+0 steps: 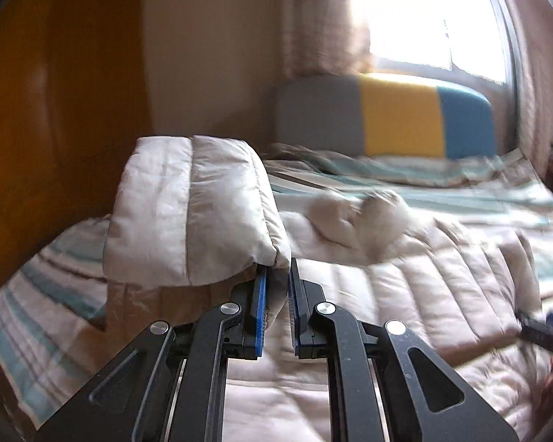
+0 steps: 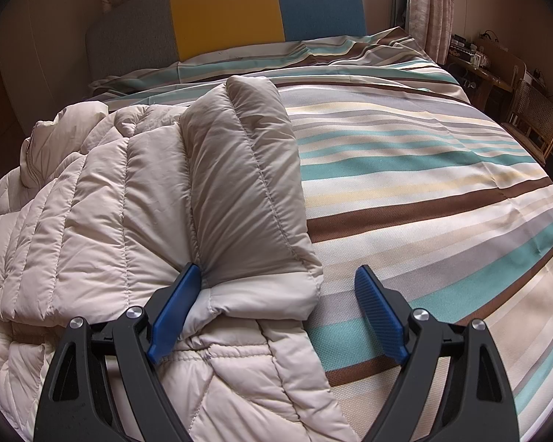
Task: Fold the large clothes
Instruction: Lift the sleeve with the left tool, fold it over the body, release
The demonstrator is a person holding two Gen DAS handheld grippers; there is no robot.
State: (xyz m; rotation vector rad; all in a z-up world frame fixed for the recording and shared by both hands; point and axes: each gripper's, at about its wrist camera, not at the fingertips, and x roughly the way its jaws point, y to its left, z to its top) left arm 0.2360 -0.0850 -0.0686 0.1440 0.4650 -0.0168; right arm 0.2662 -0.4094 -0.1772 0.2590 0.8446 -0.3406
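Left gripper [image 1: 276, 280] clamped on sleeve cuff [image 1: 276, 258], sleeve [image 1: 188, 210] lifted ahead-left of it over the coat [image 1: 405, 287]; right gripper [image 2: 276, 316] wide open, empty, other sleeve [image 2: 247, 184] running lengthwise straight ahead, against its left finger.

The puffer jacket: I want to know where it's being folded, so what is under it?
Under the puffer jacket lies the striped bedspread, showing to its right. What the bedspread looks like beneath the jacket is covered.
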